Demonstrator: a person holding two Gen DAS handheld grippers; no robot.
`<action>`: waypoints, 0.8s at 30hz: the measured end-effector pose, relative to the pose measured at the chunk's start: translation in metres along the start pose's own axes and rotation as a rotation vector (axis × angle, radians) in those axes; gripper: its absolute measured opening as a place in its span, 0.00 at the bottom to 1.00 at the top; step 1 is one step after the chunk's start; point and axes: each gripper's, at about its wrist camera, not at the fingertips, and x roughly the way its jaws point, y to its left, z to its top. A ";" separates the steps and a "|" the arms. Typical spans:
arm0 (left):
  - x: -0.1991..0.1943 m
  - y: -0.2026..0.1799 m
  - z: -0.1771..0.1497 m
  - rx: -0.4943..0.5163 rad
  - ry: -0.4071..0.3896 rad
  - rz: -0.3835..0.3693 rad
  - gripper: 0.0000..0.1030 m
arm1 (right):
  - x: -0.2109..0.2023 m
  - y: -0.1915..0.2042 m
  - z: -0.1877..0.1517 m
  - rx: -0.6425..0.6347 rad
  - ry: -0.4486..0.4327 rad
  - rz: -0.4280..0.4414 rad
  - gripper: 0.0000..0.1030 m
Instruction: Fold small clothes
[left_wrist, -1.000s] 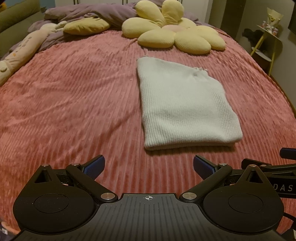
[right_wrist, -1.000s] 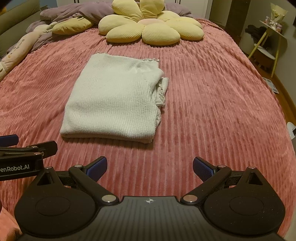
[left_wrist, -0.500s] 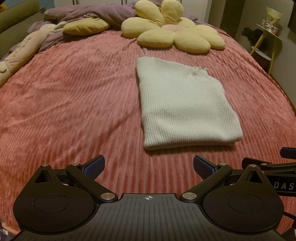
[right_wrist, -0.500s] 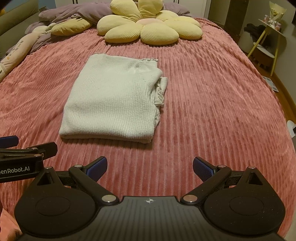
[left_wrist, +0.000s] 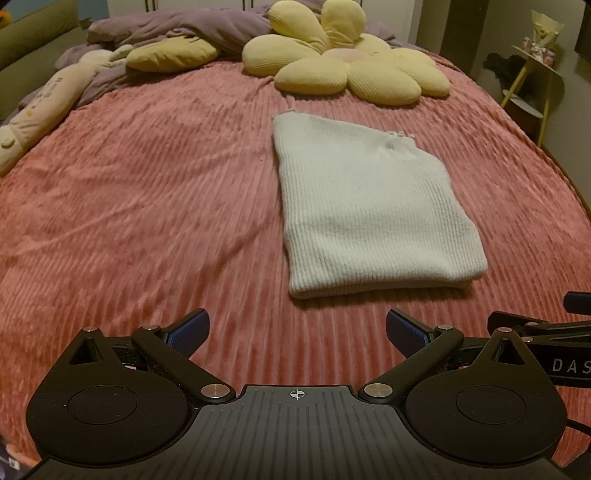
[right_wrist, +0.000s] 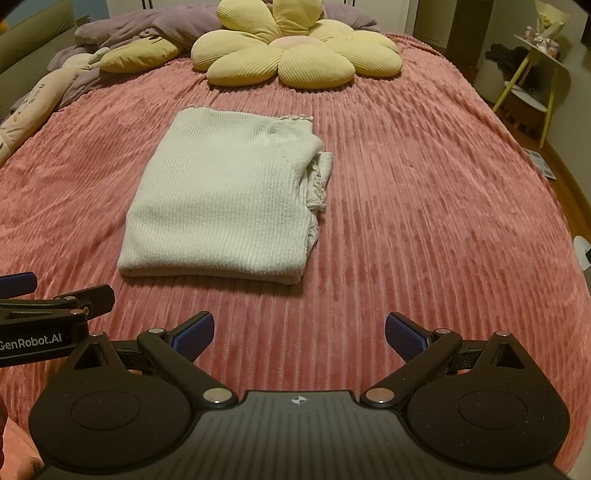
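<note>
Folded sweater (left_wrist: 369, 206) flat on bed (left_wrist: 147, 206).
Left tool (left_wrist: 295, 328) and right tool (right_wrist: 299, 332) both spread wide, empty, near sweater's front edge.

left claw (left_wrist: 295, 328) and right claw (right_wrist: 299, 330) hover side by side, both spread wide, holding nothing.

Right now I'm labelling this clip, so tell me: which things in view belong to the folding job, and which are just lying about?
Part of the job:
- white knit garment, folded on the pink bedspread
- left gripper, open, empty
- right gripper, open, empty

Just lying about:
- yellow flower cushion
- purple duvet
- long plush toy
- yellow side table
</note>
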 end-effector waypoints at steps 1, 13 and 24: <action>0.000 0.000 0.000 0.000 0.000 0.000 1.00 | 0.000 0.000 0.000 0.000 -0.001 -0.001 0.96; 0.000 -0.003 -0.001 0.011 -0.004 0.008 1.00 | -0.001 0.000 0.000 -0.001 -0.002 -0.003 0.96; 0.000 -0.002 -0.001 0.010 -0.006 0.009 1.00 | -0.003 0.001 0.001 -0.002 -0.007 -0.005 0.96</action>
